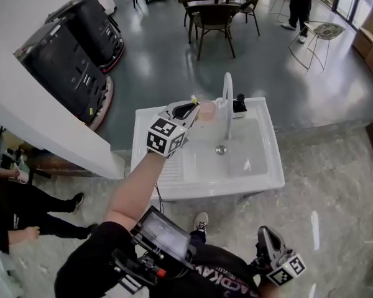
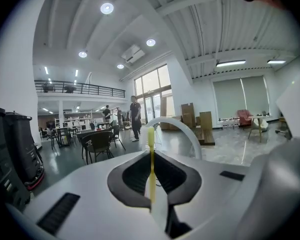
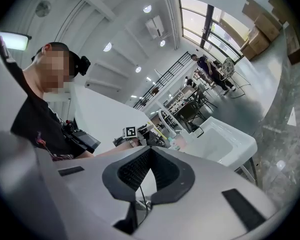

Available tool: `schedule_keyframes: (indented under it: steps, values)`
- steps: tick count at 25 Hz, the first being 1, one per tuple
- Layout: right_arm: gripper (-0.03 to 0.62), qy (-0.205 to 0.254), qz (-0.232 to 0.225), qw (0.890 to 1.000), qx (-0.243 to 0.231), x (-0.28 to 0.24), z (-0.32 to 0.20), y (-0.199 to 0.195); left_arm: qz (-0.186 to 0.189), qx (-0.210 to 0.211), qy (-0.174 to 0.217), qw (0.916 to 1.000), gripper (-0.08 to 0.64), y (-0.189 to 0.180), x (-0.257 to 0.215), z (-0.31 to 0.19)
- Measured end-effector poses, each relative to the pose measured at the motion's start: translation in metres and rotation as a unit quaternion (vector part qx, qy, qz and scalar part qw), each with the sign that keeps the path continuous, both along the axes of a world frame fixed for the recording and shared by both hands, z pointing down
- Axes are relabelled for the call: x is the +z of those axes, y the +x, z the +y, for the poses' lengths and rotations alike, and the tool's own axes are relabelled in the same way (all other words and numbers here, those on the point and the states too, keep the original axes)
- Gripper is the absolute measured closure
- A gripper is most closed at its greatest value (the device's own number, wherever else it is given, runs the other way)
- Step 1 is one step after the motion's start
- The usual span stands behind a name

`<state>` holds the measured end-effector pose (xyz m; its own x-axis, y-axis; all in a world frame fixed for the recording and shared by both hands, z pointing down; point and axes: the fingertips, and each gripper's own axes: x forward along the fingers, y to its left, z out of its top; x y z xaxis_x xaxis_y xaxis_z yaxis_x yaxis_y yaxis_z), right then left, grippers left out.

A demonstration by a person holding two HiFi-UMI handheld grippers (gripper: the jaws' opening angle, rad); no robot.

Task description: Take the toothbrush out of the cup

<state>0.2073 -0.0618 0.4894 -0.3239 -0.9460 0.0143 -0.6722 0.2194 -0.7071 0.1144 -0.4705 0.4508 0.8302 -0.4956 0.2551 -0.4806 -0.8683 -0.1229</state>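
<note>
A thin yellow toothbrush stands upright between the jaws of my left gripper, which is shut on it. In the head view that left gripper hovers over the back rim of the white sink, and the brush's tip pokes up beside the pink cup. The brush looks lifted clear of the cup. My right gripper hangs low by my body, away from the sink, its jaws closed with nothing between them.
A white arched faucet and a small black item stand on the sink's back rim right of the cup. Dark machines sit to the left, with chairs and a table beyond. A person stands at the far right.
</note>
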Motion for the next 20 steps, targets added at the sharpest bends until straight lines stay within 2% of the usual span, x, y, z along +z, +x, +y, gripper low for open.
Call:
schedule_keyframes:
  steps: [12,20]
  values:
    - [0.583,0.024,0.003,0.998,-0.052,-0.013,0.025,-0.005,-0.003,0.010,-0.001,0.9999,0.537,-0.029,-0.015,0.090]
    - [0.583,0.048,0.007,0.995,-0.092,-0.022,0.050,-0.009,0.018,0.002,-0.015,0.9997,0.537,-0.046,-0.023,0.167]
